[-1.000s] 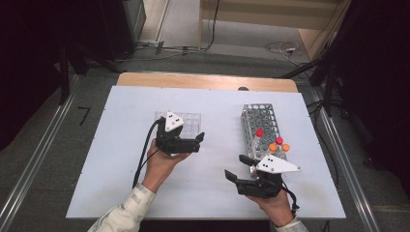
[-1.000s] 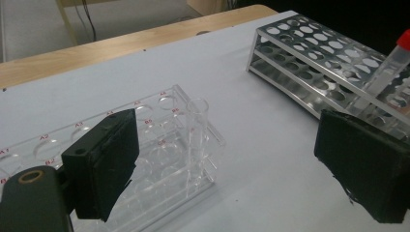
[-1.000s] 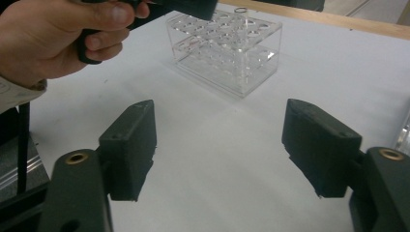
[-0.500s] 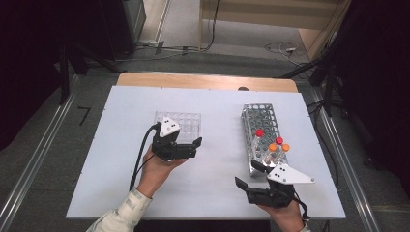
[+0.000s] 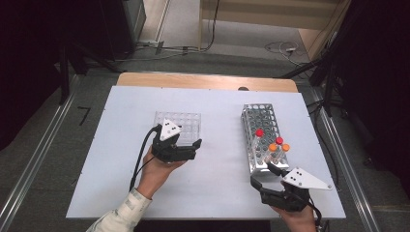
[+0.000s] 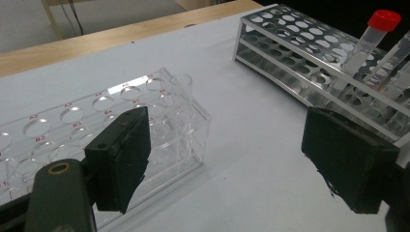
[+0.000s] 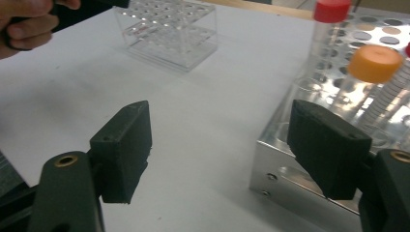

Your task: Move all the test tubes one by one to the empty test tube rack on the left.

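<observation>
From the high view we see the left gripper [image 5: 193,147] at the near right corner of the clear rack [image 5: 178,126], left of the table's [image 5: 121,193] middle. Its jaws stand apart with nothing between them, and they have just been closing a little. The right gripper [image 5: 263,176] sits at the near right edge, just before the near end of the metal rack [image 5: 263,135]. Its jaws are wide and empty too, having just narrowed slightly. Four tubes stand at the rack's near end: two red caps [image 5: 259,132] farther back, two orange caps [image 5: 273,147] nearer.

In the left gripper view, we find the clear rack behind the left jaw, its corner just past the pad; bare table lies between the jaws. The metal rack [image 6: 309,53] with a red-capped tube [image 6: 367,38] lies far right.

In the right gripper view, we look past wide jaws. The right jaw is by the metal rack's near corner [image 7: 275,159]. An orange-capped tube [image 7: 382,77] rises just behind it. The clear rack [image 7: 169,29] lies far left, beside a hand [image 7: 26,24].
</observation>
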Tool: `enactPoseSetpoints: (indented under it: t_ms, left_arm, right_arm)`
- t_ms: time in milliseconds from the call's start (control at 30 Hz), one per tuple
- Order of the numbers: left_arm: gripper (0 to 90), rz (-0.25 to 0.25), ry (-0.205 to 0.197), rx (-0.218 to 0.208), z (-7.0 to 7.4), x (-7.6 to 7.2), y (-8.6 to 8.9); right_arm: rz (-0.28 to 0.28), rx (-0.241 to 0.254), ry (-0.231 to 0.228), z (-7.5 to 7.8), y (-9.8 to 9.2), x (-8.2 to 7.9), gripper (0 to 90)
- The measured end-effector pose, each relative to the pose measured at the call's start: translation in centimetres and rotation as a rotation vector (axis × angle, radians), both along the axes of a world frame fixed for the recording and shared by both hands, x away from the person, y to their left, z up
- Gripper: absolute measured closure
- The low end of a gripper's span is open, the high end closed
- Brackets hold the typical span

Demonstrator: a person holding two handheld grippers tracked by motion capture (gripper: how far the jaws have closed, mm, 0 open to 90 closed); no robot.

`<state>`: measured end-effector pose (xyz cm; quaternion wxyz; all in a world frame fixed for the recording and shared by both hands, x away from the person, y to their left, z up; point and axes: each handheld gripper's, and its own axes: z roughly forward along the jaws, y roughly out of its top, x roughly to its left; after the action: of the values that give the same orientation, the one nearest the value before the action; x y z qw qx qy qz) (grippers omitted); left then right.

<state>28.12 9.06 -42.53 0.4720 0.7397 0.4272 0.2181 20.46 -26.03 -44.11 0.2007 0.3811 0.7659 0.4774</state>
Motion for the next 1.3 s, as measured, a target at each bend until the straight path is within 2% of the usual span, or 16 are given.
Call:
enactPoseSetpoints:
  t_ms: [100, 233, 367, 567, 667, 1300]
  left_arm:
    - [18.5, -0.008, 0.002, -0.001, 0.0, -0.1, -0.1]
    - [17.0, -0.002, -0.002, 0.010, 0.0, -0.1, -0.3]
    - [13.5, 0.014, 0.007, 0.005, -0.1, 0.0, -0.2]
    - [10.9, 0.028, 0.012, -0.013, -0.1, 0.0, -0.1]
    - [10.9, 0.021, 0.009, -0.009, -0.1, 0.0, -0.2]
    - [10.9, 0.010, 0.012, -0.007, -0.2, 0.0, -0.5]
  right_arm:
    - [-0.038, 0.015, 0.006, -0.1, -0.5, 0.2, 32.3]
    - [-0.070, 0.000, -0.007, -0.6, -0.7, 0.6, 36.7]
    - [-0.093, -0.017, -0.011, -1.1, -0.6, 1.2, 43.3]
    - [-0.121, -0.006, -0.009, -1.3, -0.6, 2.0, 52.3]
    - [-0.127, 0.002, 0.009, -1.5, -0.5, 2.5, 56.3]
    - [-0.148, -0.014, -0.003, -2.1, -0.1, 3.5, 68.9]
